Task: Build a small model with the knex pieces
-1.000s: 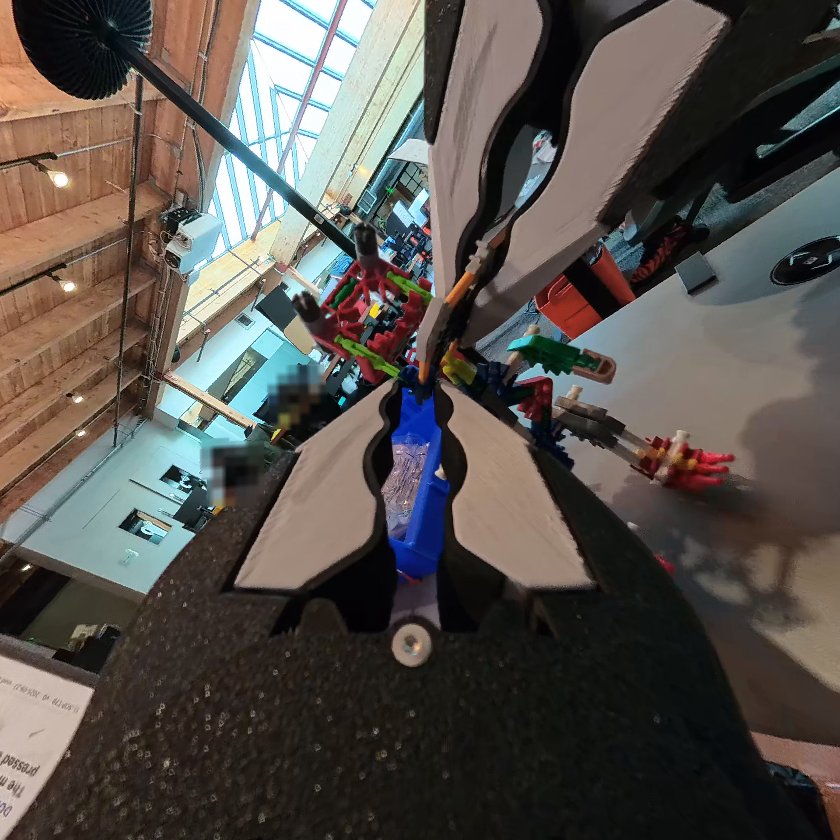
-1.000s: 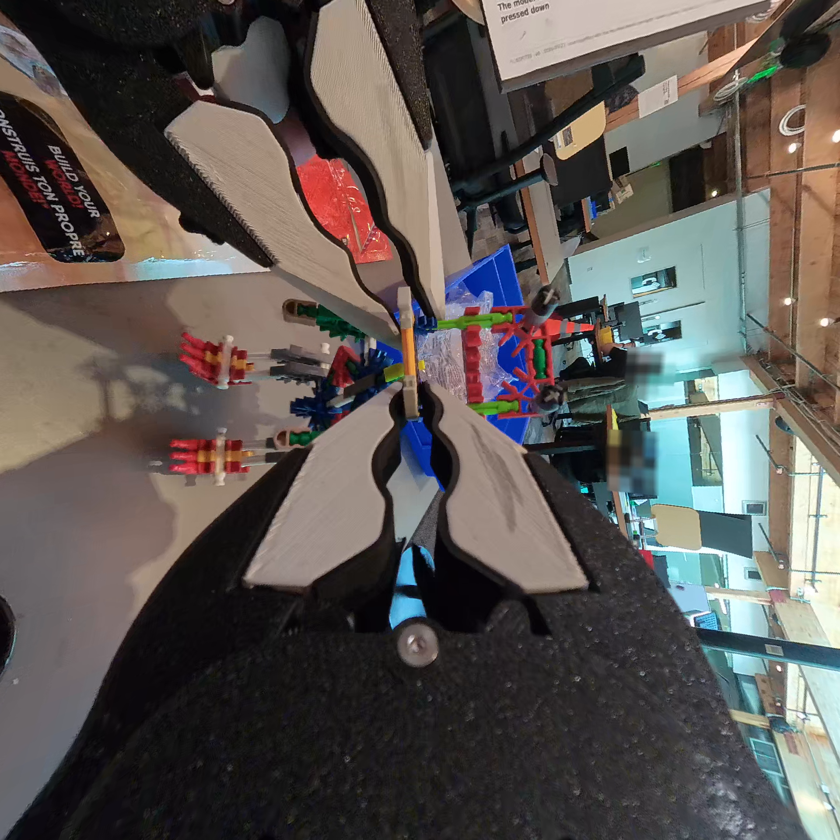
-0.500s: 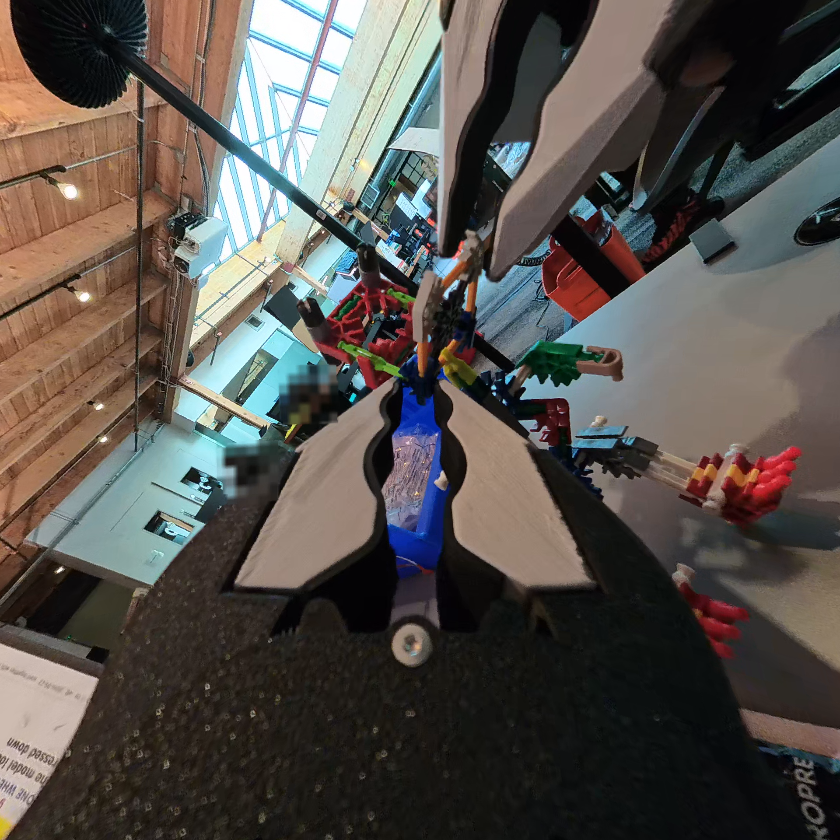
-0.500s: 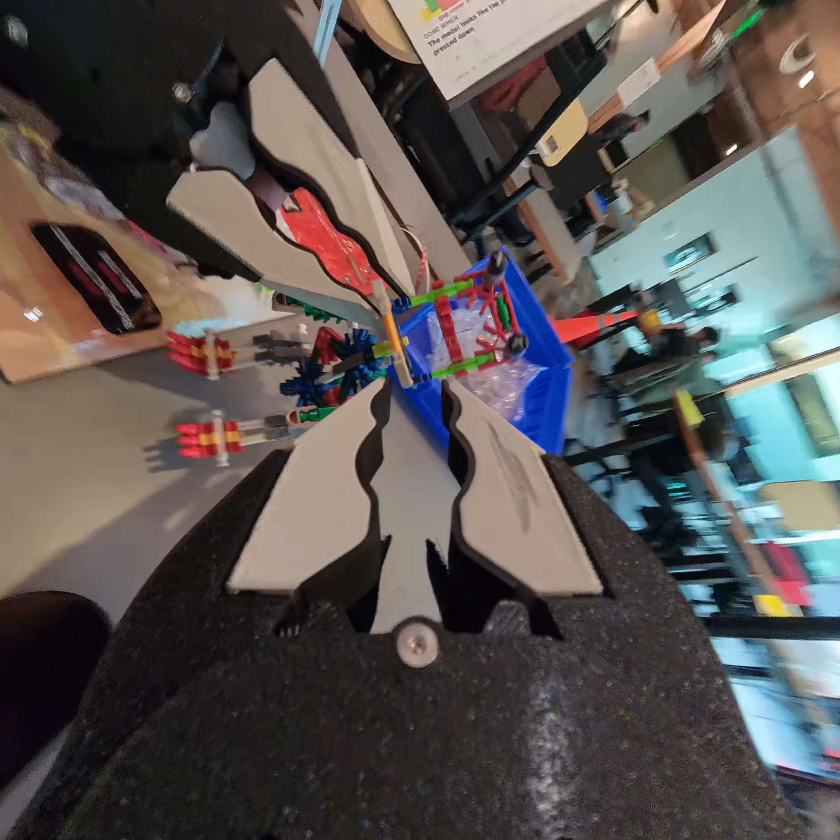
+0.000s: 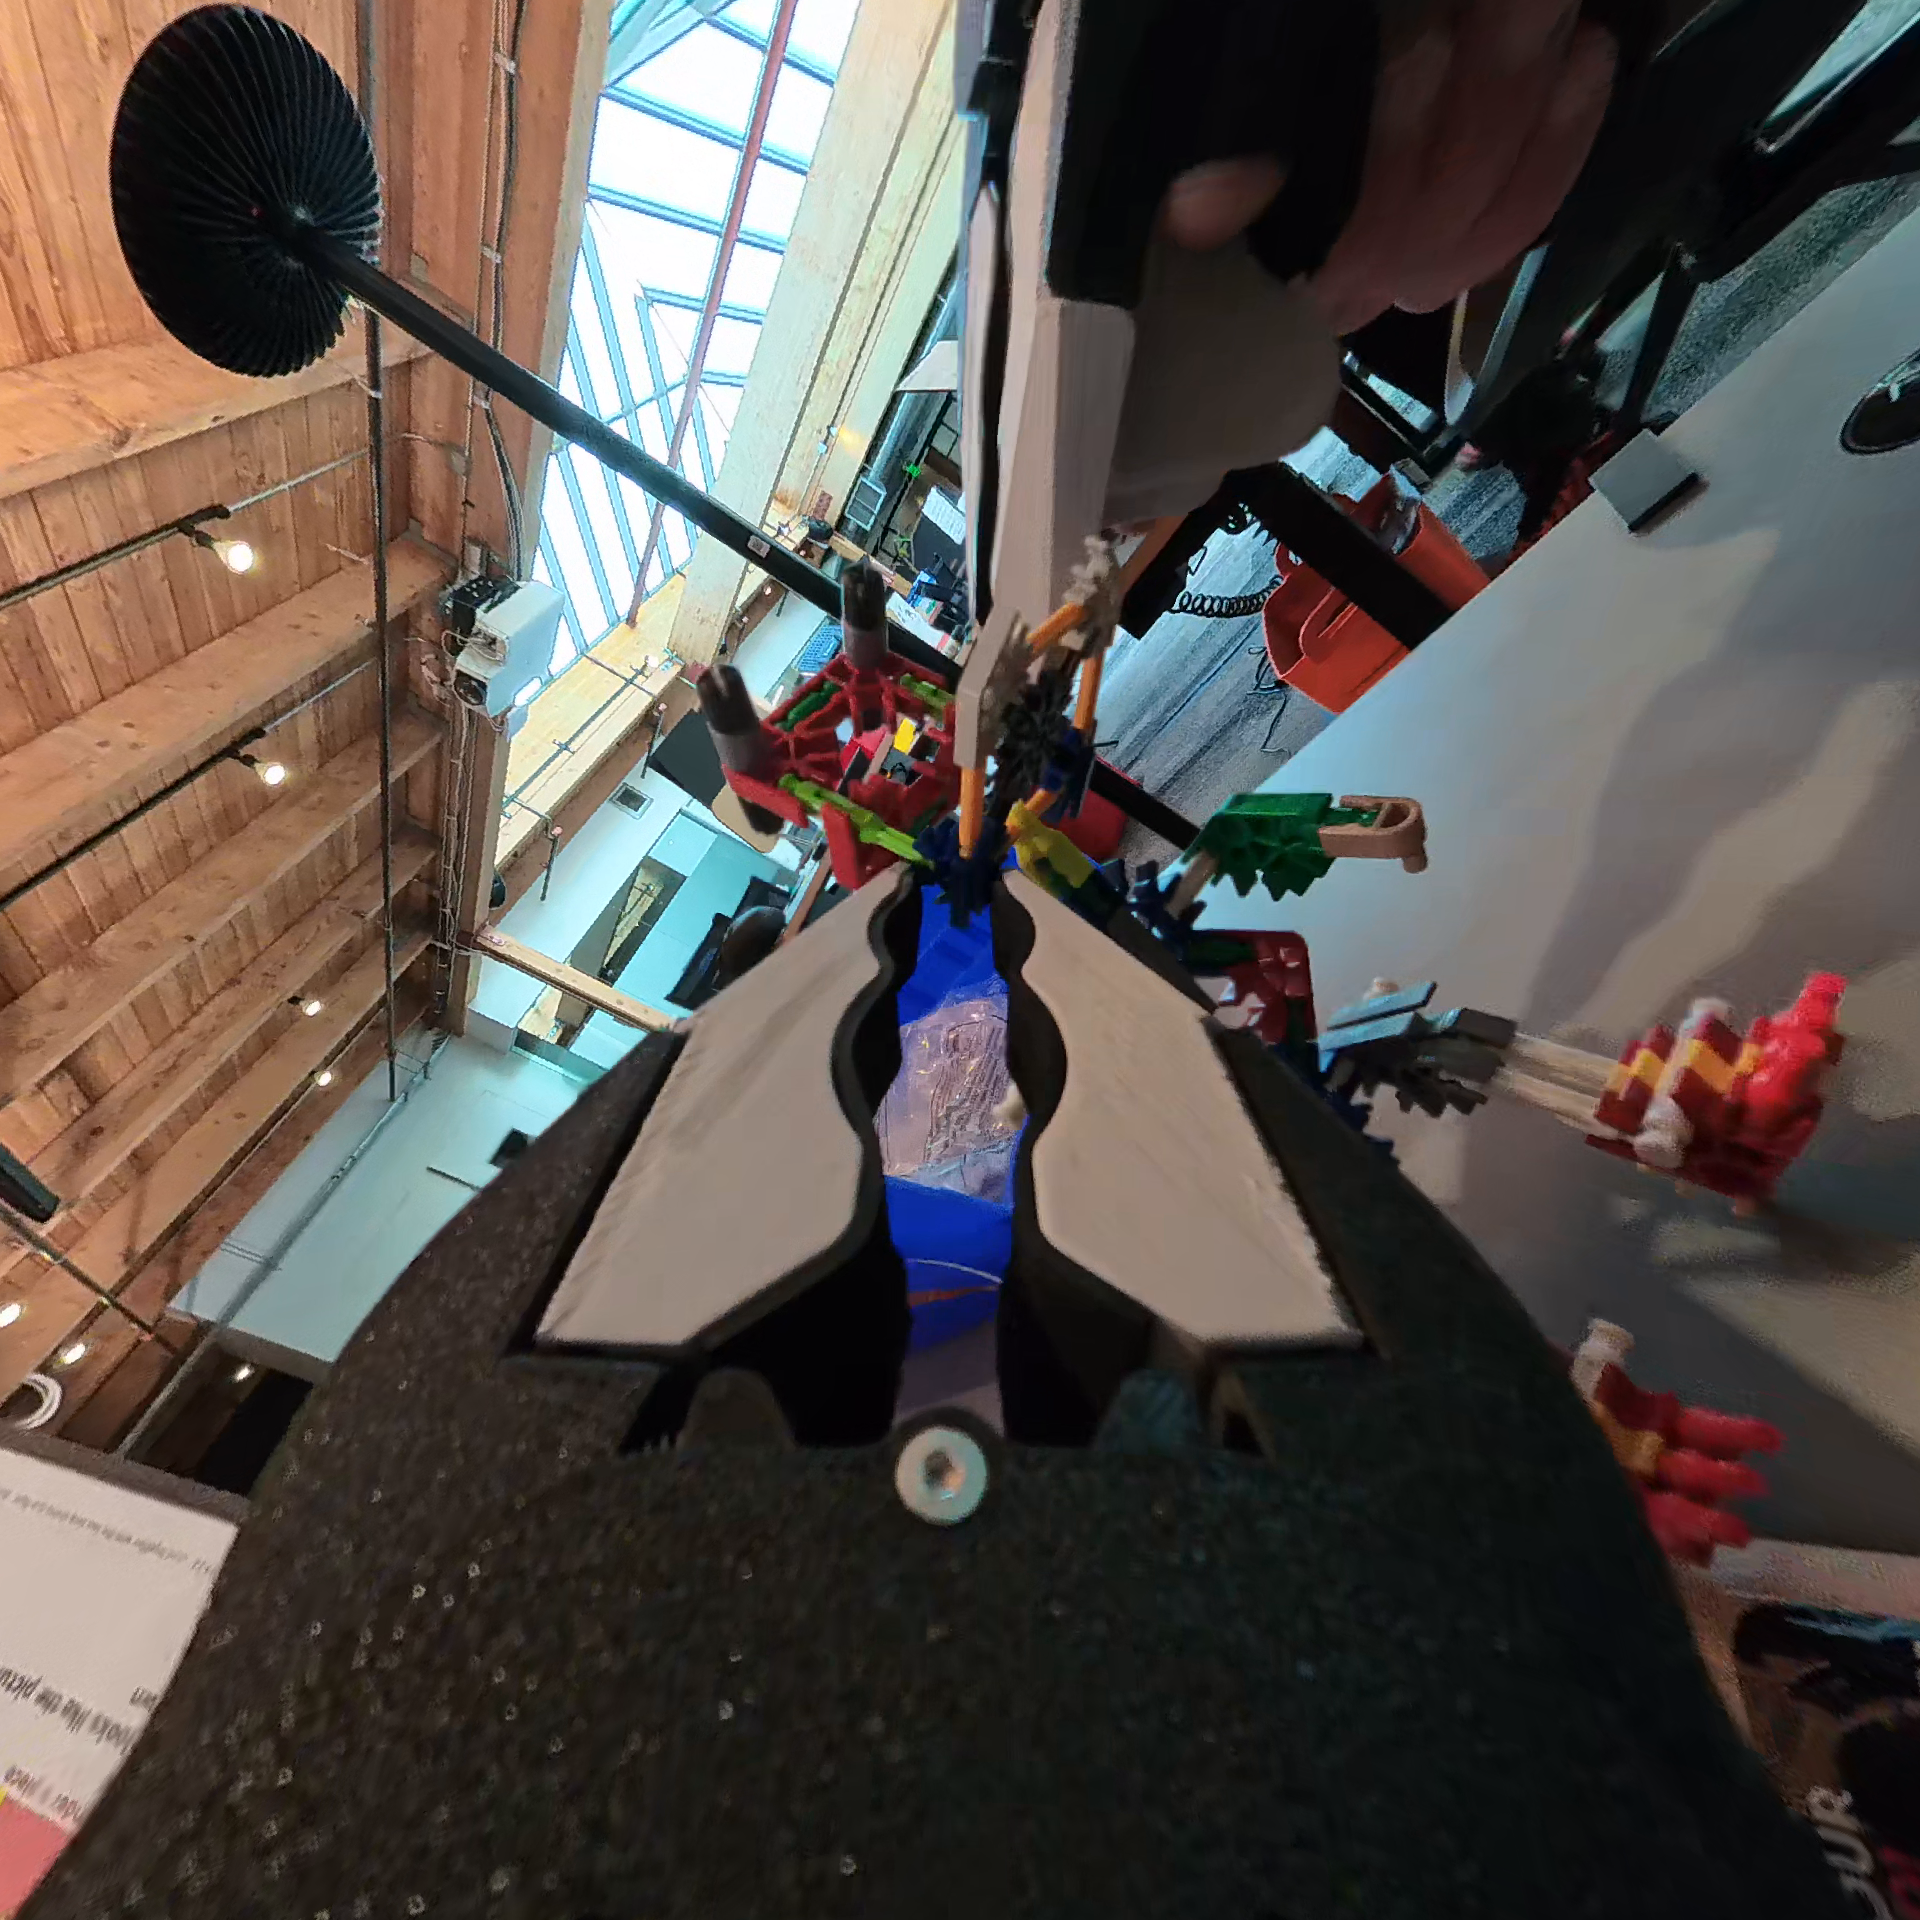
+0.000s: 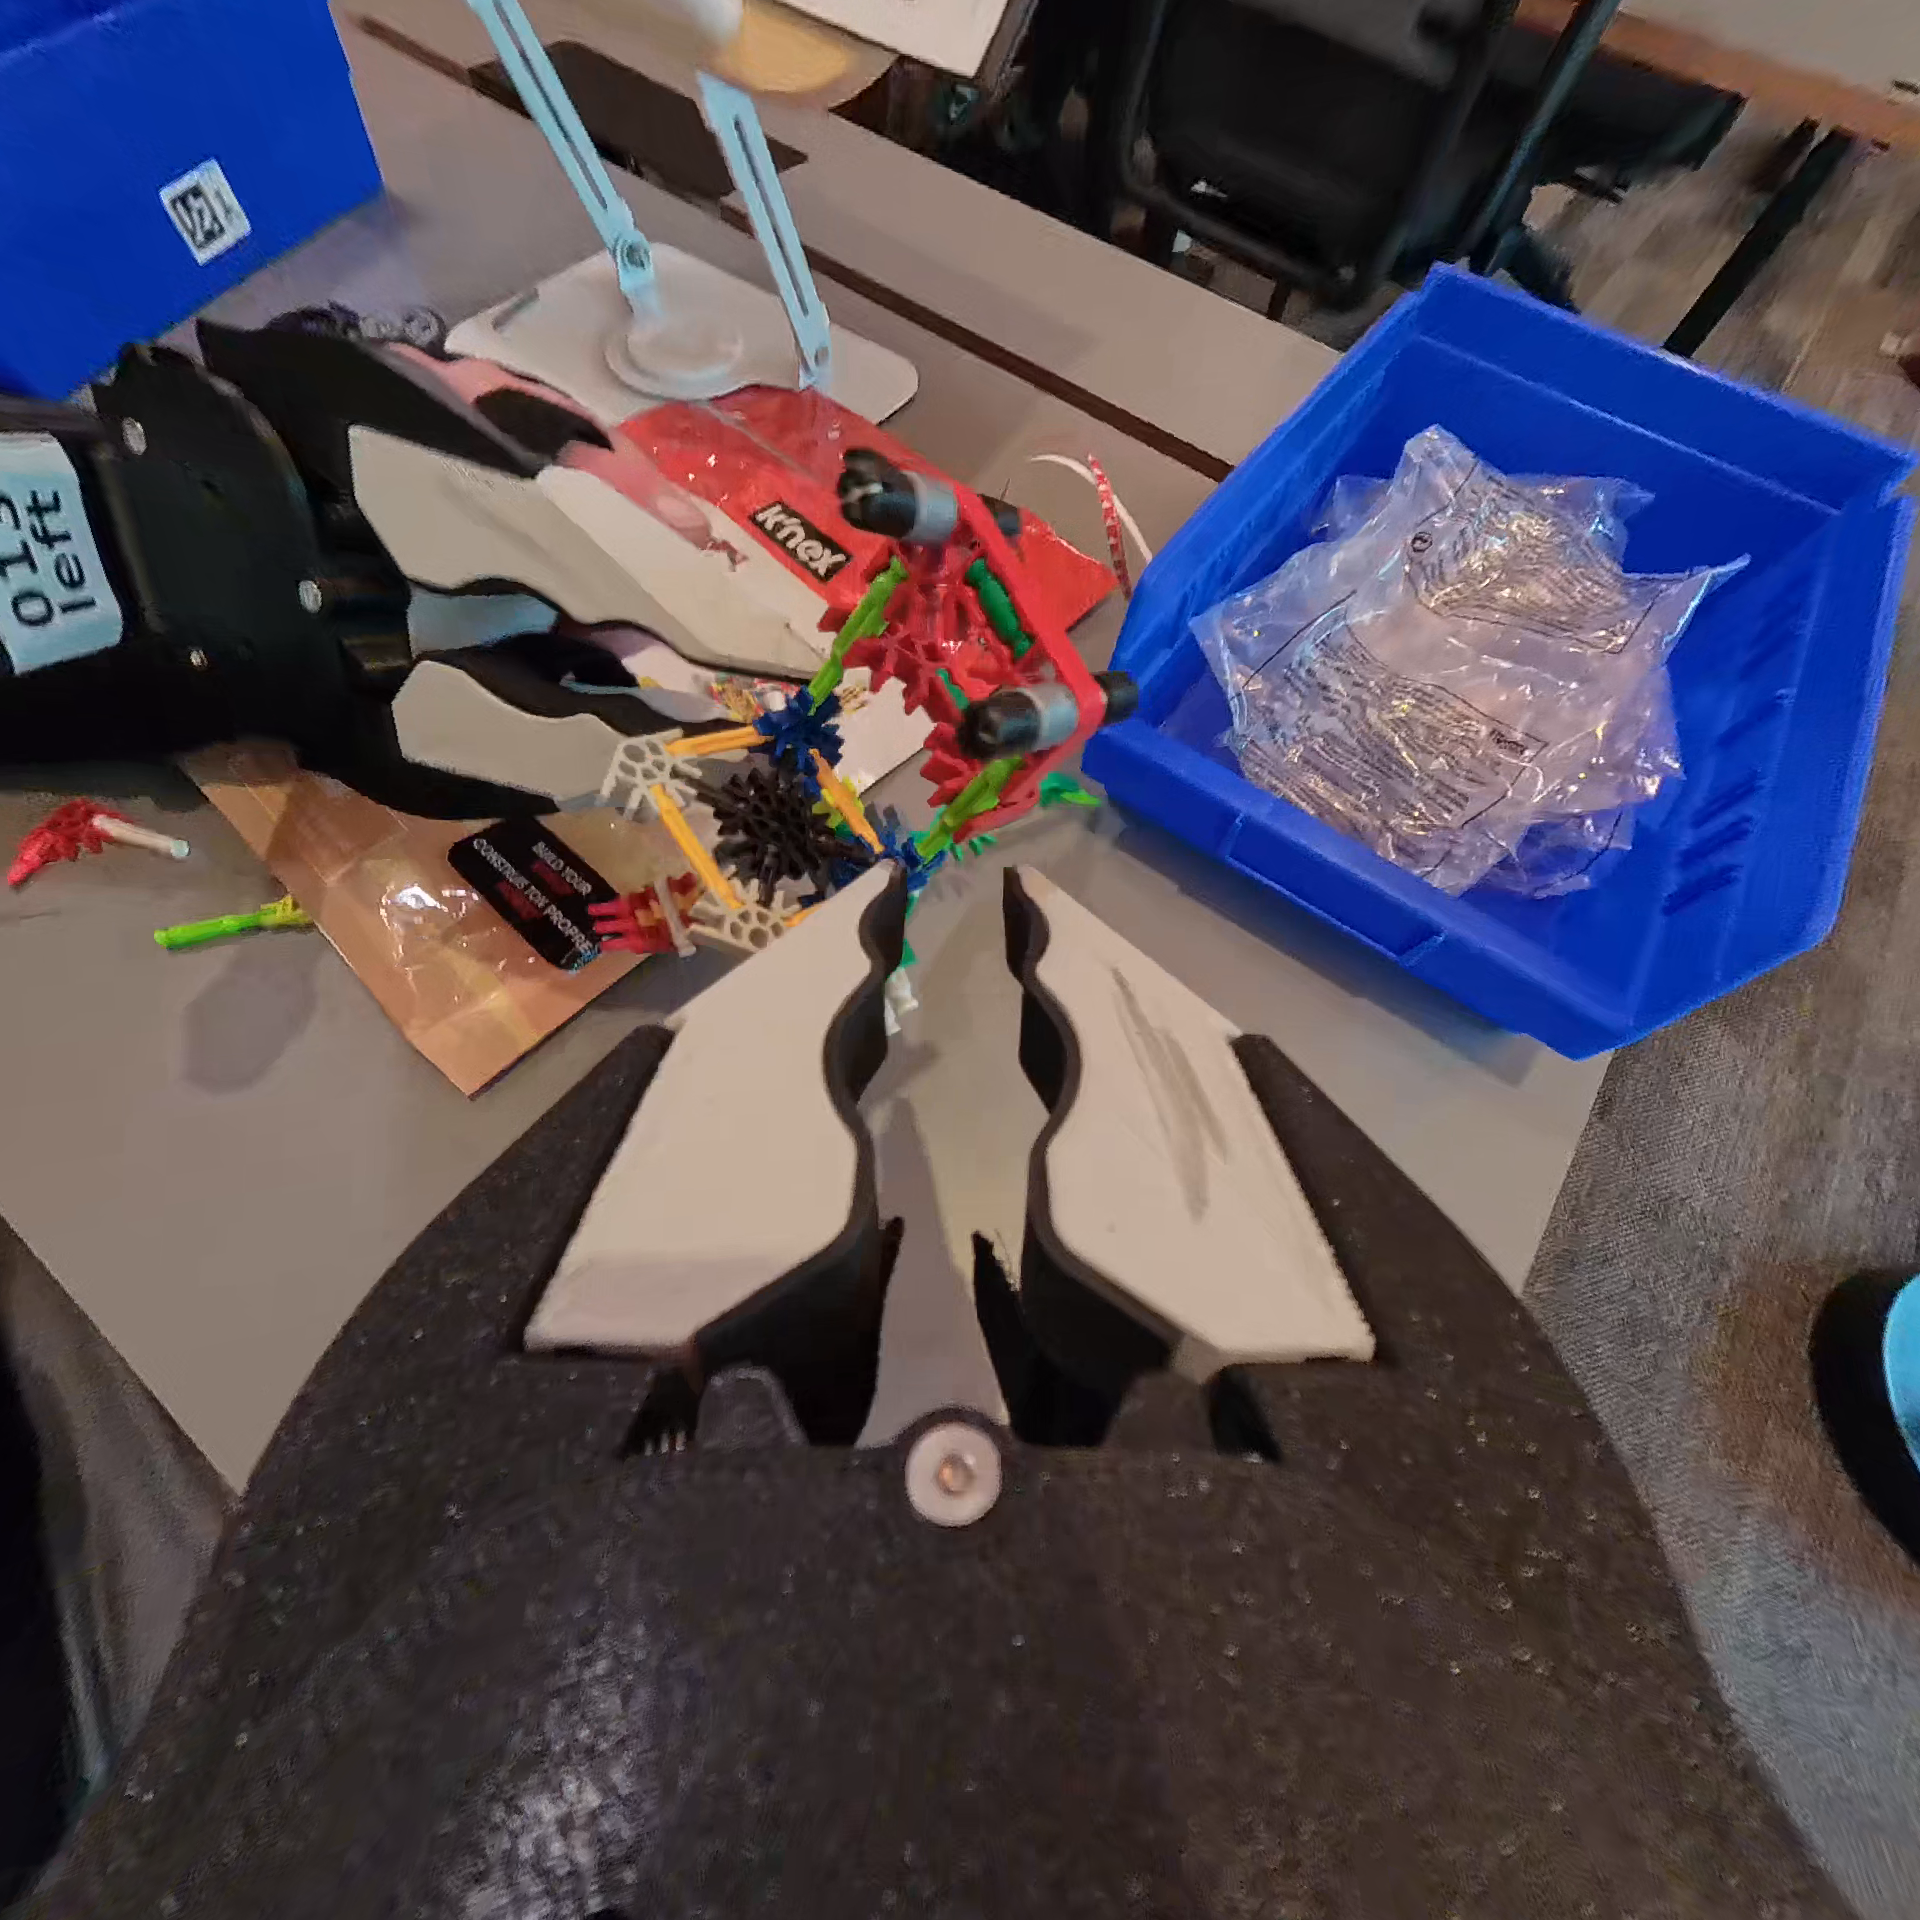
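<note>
A toy model of rods and connectors (image 6: 774,821) has orange rods, a black snowflake piece, grey and blue connectors, and a red frame with black wheels (image 6: 987,623). My left gripper (image 5: 956,883) is shut on a dark blue connector (image 5: 961,868) of this model and holds it above the grey table (image 6: 260,1091). It also shows in the right wrist view (image 6: 774,707). My right gripper (image 6: 951,883) is open, its tips beside a blue connector (image 6: 916,857) at the model's near end. Its fingers (image 5: 1039,416), with a hand behind, hang over the model in the left wrist view.
A blue bin (image 6: 1299,862) with clear plastic bags (image 6: 1455,665) stands right of the model. A red box (image 6: 790,488), a brown packaging sheet (image 6: 416,914) and a light-blue stand (image 6: 675,322) lie behind. Loose built pieces (image 5: 1714,1081) and a green rod (image 6: 229,920) lie on the table. The gap from one gripper's tips to the other's is roughly 4 cm.
My right gripper let go of the tan connector and orange rod, opened, and swung round to look down at the table. The left gripper kept its hold on the model.
</note>
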Tool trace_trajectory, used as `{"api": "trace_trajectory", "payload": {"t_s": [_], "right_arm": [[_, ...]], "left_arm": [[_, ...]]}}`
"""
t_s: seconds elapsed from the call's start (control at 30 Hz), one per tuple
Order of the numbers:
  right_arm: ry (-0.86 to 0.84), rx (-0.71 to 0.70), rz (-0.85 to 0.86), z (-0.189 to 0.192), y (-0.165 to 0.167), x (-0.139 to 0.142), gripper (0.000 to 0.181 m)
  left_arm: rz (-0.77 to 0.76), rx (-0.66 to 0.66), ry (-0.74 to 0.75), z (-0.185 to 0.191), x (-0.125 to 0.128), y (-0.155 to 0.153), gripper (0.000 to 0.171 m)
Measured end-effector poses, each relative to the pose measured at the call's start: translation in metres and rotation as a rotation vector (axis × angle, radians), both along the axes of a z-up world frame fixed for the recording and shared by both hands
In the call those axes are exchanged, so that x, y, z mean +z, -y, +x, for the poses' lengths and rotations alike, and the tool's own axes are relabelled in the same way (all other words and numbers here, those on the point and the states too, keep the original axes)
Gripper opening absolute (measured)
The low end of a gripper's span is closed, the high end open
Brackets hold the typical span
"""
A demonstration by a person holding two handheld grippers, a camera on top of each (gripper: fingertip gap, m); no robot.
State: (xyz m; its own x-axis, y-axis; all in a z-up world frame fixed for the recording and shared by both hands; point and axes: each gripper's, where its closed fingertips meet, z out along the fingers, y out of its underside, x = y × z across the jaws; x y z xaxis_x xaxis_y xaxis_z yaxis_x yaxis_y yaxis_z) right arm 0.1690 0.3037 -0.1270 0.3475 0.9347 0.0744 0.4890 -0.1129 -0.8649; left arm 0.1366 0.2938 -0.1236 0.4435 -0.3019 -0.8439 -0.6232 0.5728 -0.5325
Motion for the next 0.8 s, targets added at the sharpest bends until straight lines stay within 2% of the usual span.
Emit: {"api": "trace_trajectory", "payload": {"t_s": [0.3,0.47,0.67,0.8], "right_arm": [[-0.138,0.075,-0.223,-0.019,0.010,0.005,0.018],[-0.226,0.075,-0.259,-0.023,0.006,0.011,0.006],[-0.206,0.021,-0.048,-0.026,0.003,0.014,0.004],[-0.204,-0.010,0.027,-0.028,0.001,0.012,0.003]], "left_arm": [[0.025,-0.018,0.001,-0.008,0.005,0.001,0.009],[0.004,-0.034,0.021,-0.012,0.007,0.001,0.010],[-0.076,0.002,0.058,-0.016,0.004,-0.009,0.016],[-0.200,0.004,0.091,-0.019,-0.002,-0.014,0.021]]}}
